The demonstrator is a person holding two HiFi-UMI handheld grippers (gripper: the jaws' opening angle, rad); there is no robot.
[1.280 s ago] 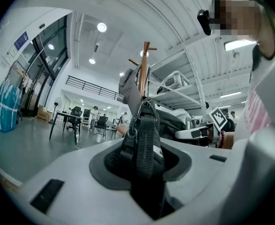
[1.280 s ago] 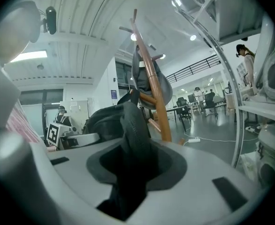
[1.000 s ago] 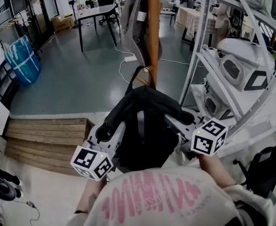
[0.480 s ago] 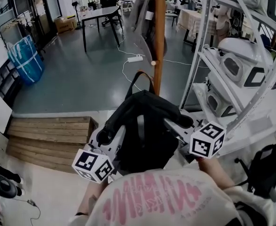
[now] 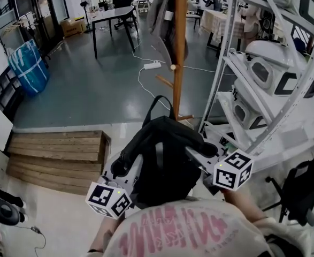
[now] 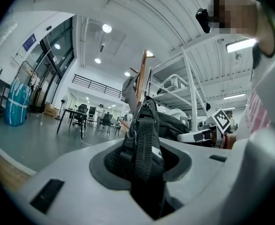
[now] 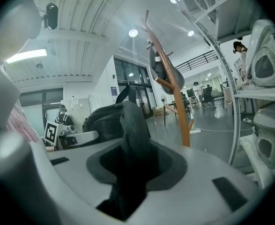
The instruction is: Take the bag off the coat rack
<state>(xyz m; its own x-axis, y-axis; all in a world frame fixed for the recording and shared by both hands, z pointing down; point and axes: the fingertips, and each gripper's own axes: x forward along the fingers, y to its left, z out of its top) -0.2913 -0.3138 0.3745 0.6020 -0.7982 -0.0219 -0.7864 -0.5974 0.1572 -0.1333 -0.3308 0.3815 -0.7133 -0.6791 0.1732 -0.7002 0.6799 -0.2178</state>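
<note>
The left tool (image 6: 143, 148) was clamped on a webbing strap (image 6: 144, 123) of the black bag (image 5: 159, 162), with its jaws pressed on the strap from both sides. The bag hung between the two tools, low in front of the person, just beside the wooden coat rack (image 5: 178, 47). Its top loop (image 5: 155, 101) stood close to the pole; contact with a peg could not be made out. The right tool (image 7: 128, 159) was closed on a padded fold of the bag.

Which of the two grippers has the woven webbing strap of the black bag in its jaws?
The left gripper: its jaws pinch the flat woven webbing strap, while the right gripper clamps a thicker padded strap.
</note>
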